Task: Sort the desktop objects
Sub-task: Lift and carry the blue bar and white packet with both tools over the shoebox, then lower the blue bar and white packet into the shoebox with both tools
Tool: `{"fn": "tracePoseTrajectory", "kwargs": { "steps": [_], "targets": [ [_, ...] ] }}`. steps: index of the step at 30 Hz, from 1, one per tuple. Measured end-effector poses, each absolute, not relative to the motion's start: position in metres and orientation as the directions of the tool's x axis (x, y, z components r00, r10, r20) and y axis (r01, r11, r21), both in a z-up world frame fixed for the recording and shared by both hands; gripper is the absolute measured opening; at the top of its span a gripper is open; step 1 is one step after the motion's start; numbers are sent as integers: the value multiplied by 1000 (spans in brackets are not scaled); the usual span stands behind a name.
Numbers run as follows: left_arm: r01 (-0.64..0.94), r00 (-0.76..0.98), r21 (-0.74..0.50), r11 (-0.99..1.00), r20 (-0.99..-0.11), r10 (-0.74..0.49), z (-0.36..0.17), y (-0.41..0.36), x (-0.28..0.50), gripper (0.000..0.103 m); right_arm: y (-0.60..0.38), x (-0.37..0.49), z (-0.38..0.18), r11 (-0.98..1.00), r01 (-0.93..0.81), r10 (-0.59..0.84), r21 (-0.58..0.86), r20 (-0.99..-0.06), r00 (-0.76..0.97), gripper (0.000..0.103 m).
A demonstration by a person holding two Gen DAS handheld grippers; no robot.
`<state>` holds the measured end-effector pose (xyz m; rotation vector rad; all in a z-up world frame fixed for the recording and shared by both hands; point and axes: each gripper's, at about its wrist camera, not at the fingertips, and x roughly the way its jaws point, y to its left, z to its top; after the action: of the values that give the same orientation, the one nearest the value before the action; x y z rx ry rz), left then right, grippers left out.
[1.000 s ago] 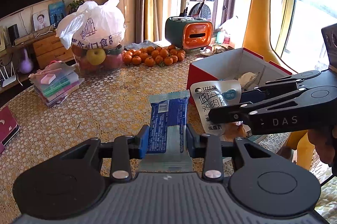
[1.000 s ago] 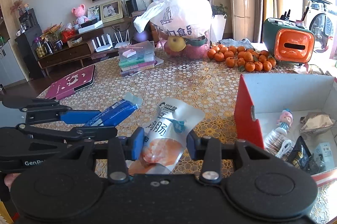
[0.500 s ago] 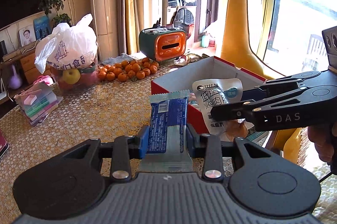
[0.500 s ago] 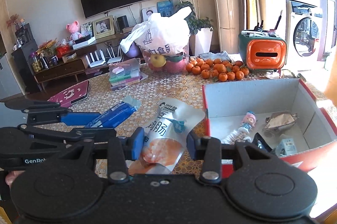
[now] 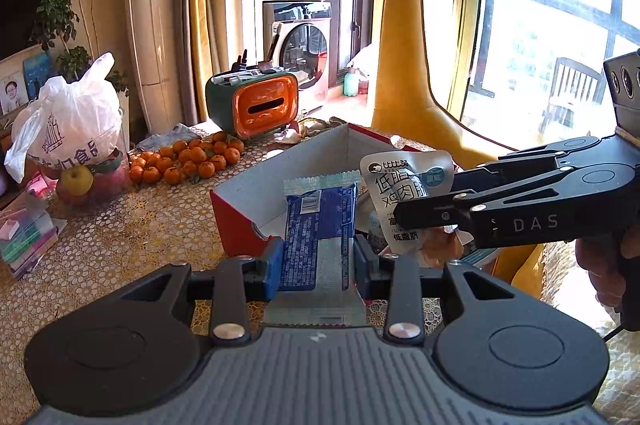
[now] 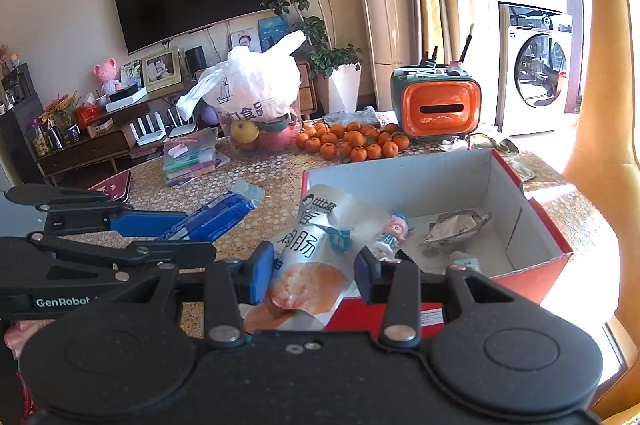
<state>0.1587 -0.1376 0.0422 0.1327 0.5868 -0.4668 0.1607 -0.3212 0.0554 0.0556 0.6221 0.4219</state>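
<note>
Two tongs loaded: our left tongs (image 5: 314,261) clamp the blue foil snack packet (image 5: 318,229), right tongs (image 6: 314,275) clamp the silver sausage pouch (image 6: 316,257), both over the red cardboard box (image 6: 536,221).

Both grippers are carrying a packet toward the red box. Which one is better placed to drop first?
Right, probably. The right gripper holds the silver sausage pouch already over the red box rim, with the interior showing just beyond it. The left gripper with the blue packet sits short of the box's near corner.
</note>
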Motion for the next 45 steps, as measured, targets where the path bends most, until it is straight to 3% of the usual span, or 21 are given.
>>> {"fn": "tracePoseTrajectory", "kwargs": {
  "steps": [27, 45],
  "targets": [
    [482, 691, 60, 874, -639, -338, 23, -206, 250, 34, -390, 234, 47, 962, -253, 263, 99, -585, 767, 41],
    [458, 635, 116, 881, -737, -233, -37, -233, 310, 34, -394, 299, -16, 971, -202, 230, 126, -710, 665, 41]
  ]
}}
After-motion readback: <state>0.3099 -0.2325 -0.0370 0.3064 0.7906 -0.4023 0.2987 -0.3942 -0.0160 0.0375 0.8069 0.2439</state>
